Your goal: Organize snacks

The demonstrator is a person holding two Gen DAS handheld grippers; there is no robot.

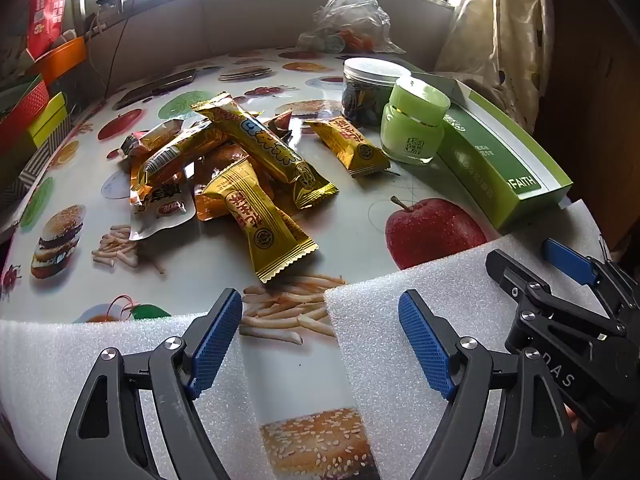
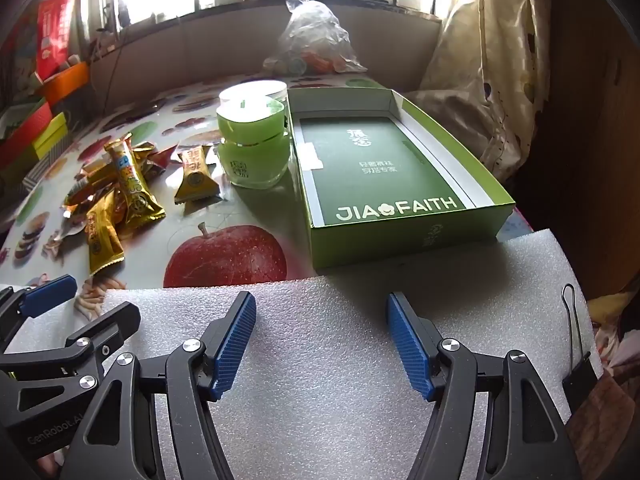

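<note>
A pile of gold and orange snack packets (image 1: 224,168) lies in the middle of the table; it also shows at the left in the right wrist view (image 2: 116,196). One gold packet (image 1: 348,146) lies apart beside a green jar (image 1: 414,122). An open green box (image 2: 396,184) stands at the right, with nothing in it. My left gripper (image 1: 320,340) is open and empty, low over the near table edge, short of the pile. My right gripper (image 2: 322,344) is open and empty over white foam, in front of the box.
White foam sheets (image 2: 340,360) cover the near edge. A clear jar with dark contents (image 1: 366,90) stands behind the green jar. A plastic bag (image 1: 348,20) sits at the back. Coloured boxes (image 1: 36,108) line the left side. A binder clip (image 2: 576,360) is at the right.
</note>
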